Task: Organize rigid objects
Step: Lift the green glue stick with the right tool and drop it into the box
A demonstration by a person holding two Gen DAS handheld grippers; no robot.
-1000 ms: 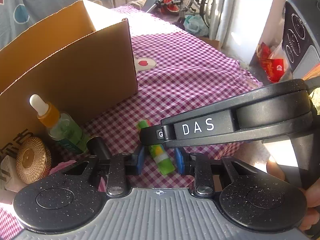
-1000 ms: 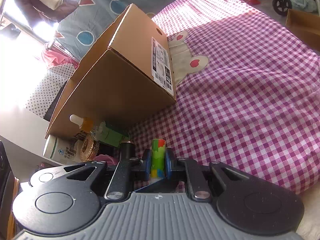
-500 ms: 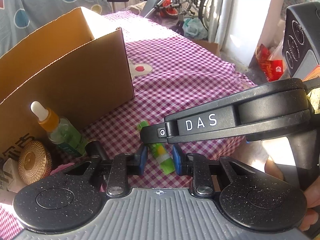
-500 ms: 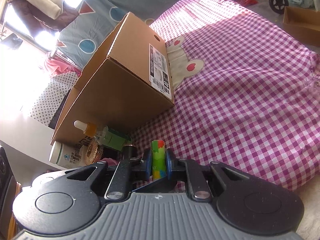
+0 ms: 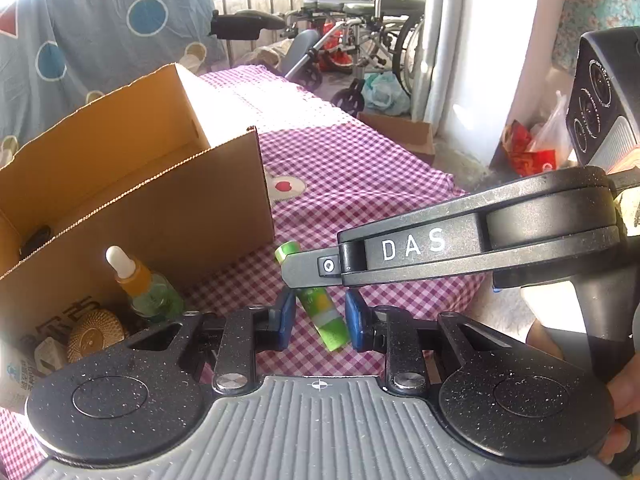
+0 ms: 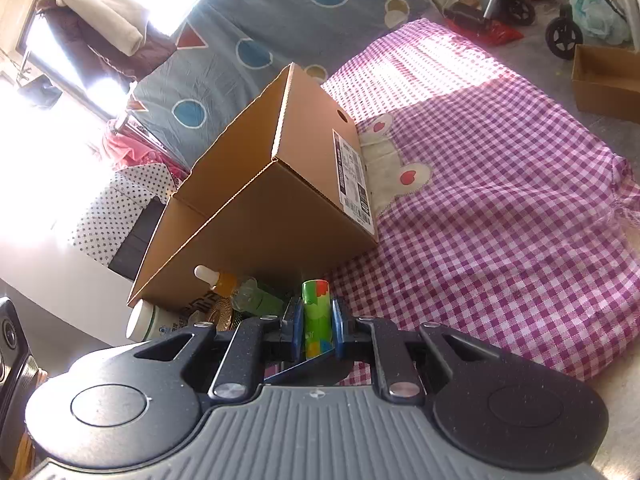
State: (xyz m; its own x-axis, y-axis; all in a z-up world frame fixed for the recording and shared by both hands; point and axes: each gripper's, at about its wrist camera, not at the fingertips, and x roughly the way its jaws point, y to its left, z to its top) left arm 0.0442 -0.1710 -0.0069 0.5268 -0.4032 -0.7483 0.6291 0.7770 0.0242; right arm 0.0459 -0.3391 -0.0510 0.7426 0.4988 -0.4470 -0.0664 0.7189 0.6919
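A green tube (image 6: 317,320) with coloured patches is clamped between the blue pads of my right gripper (image 6: 316,322), held above the checked cloth. In the left wrist view the same tube (image 5: 324,316) hangs under the right gripper's arm (image 5: 460,244), between the pads of my left gripper (image 5: 320,318), which is open and does not touch it. An open cardboard box (image 5: 140,184) stands just behind; it also shows in the right wrist view (image 6: 276,208).
A dropper bottle (image 5: 140,288), a gold round compact (image 5: 94,338) and a white bottle (image 6: 150,322) lie against the box's near side. The purple checked cloth (image 6: 500,220) spreads to the right. A wheelchair (image 5: 368,28) stands beyond the table.
Both grippers have risen and pulled back a little; the box now appears lower and its open top shows. The right gripper keeps the tube; the left stays open around it.
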